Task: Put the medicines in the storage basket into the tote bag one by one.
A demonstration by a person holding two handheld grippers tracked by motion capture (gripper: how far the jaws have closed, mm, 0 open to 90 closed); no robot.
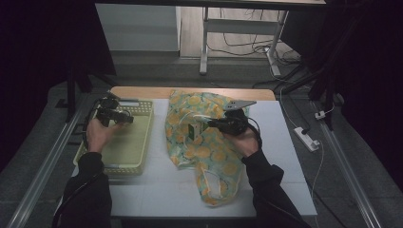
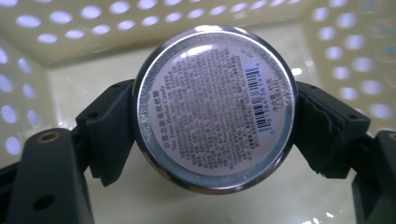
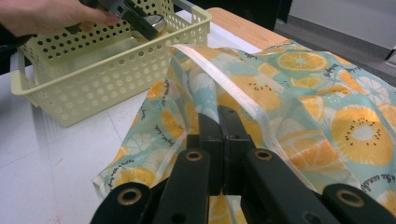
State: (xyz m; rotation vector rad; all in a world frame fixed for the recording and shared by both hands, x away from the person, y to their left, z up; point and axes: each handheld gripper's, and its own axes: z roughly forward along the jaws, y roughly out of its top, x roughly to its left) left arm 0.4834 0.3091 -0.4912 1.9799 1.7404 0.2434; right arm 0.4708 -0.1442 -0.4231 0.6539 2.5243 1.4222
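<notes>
**Ana:** Left gripper view first. The left gripper (image 2: 212, 126) is clamped on a round tin (image 2: 214, 108), one black jaw against each side of its rim. The flat face with the printed label and barcode turns toward the camera.

**Ben:** What is behind it?

**Ana:** The pale yellow basket (image 2: 70, 42), perforated walls and smooth floor. The tin hangs inside it, above the floor; I cannot tell whether it touches anything below.

**Ben:** High view agrees. The left gripper (image 1: 124, 117) is over the far part of the basket (image 1: 142, 142), which sits at the left of the white table (image 1: 285, 156). The tin itself is too small to make out there.

**Ana:** And the right side?

**Ben:** Right gripper view: the right gripper (image 3: 218, 122) has its jaws pressed together, pinching the cloth of the bag (image 3: 327, 116) just beside its white edging strip. The bag is teal with orange citrus slices.

**Ana:** High view puts the right gripper (image 1: 212, 123) at the bag's (image 1: 209, 156) upper middle. The bag lies crumpled across the table's centre, just right of the basket, handles trailing toward the near edge.

**Ben:** Right gripper view also catches the basket (image 3: 93, 84) beyond the bag, with the left hand (image 3: 46, 14) and the tin (image 3: 154, 21) above its rim.

**Ana:** Beyond the table, floor, cables and a power strip (image 1: 306, 137).
</notes>
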